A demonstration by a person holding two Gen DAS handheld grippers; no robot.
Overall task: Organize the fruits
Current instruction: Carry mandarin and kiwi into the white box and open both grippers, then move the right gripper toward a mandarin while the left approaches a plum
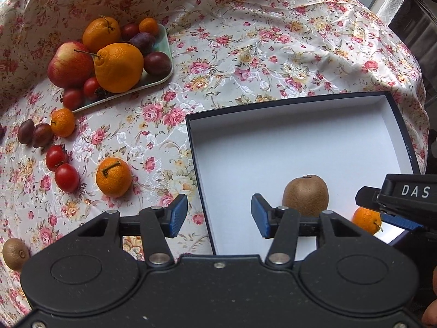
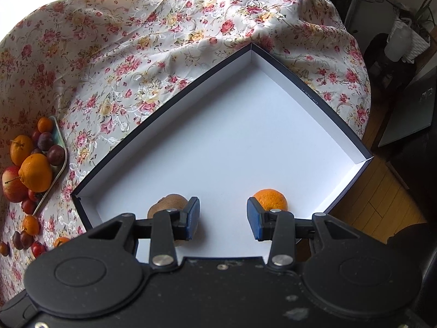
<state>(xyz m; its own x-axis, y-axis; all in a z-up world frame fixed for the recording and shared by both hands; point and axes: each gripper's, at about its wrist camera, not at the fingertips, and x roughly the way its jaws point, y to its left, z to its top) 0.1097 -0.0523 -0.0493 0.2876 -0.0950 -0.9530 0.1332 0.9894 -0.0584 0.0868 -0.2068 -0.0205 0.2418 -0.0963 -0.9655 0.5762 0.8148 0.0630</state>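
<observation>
A dark-rimmed white box lies on the flowered tablecloth. In it stand a kiwi and a small mandarin. My left gripper is open and empty above the box's near left edge. My right gripper is open and empty over the box's near part, between the kiwi and the mandarin; it also shows in the left wrist view. A mandarin, tomatoes, plums and another kiwi lie loose on the cloth.
A pale green tray at the left holds an apple, oranges, plums and tomatoes. The round table's edge drops off at the right, with wooden floor and dark furniture beyond.
</observation>
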